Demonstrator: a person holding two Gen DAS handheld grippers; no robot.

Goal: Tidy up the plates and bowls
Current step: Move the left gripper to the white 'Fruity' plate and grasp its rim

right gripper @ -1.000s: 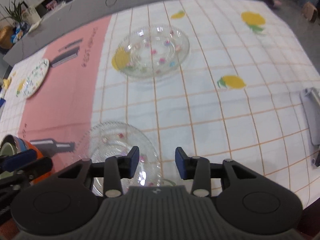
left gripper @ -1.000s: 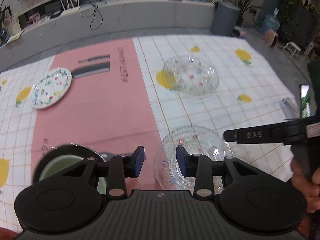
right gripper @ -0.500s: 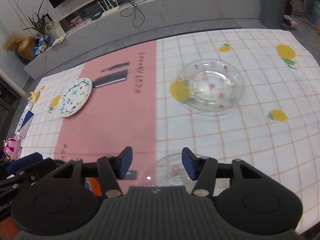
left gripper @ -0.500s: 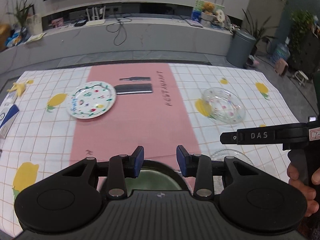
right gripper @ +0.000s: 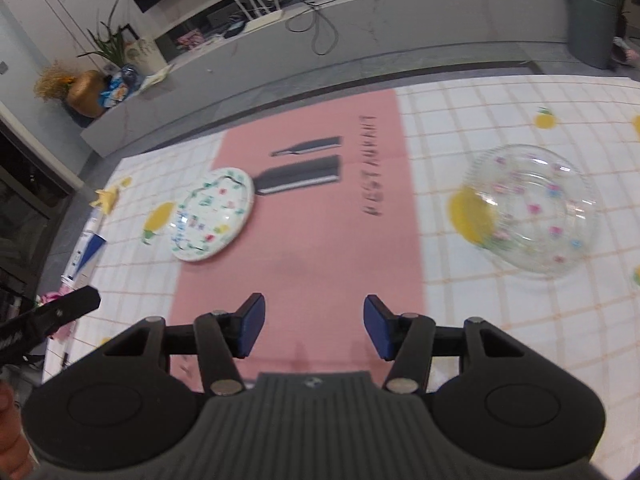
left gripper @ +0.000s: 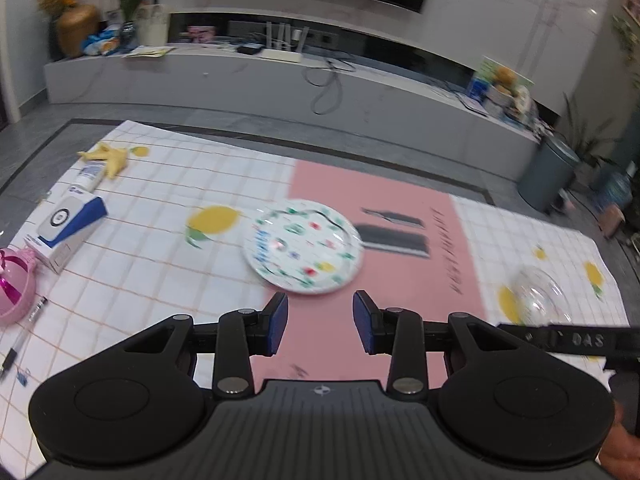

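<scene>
While both tools hang above it, the white checked cloth with yellow lemons and a broad pink band [left gripper: 400,240] covers the tabletop and carries everything in sight. On the pink band's left edge lies the round white plate with a colourful painted pattern [left gripper: 303,246], flat, partly on the checks, just beside a printed lemon and the dark printed bars. Well apart from it, on the checks to the right, sits the clear glass bowl dotted with small pink and blue flowers [right gripper: 532,208], upright and overlapping a printed lemon. Near the cloth's left border rest a white and blue carton [left gripper: 66,226], a pink round item [left gripper: 14,288] cut by the frame edge, and a pen [left gripper: 24,332]. Above the pink band, the left gripper [left gripper: 320,322] holds its blue pads partly apart with nothing between them. Its neighbour, the right gripper [right gripper: 314,326], has just been widening its jaws and stands somewhat wider, likewise empty, with only pink cloth showing in the gap.
</scene>
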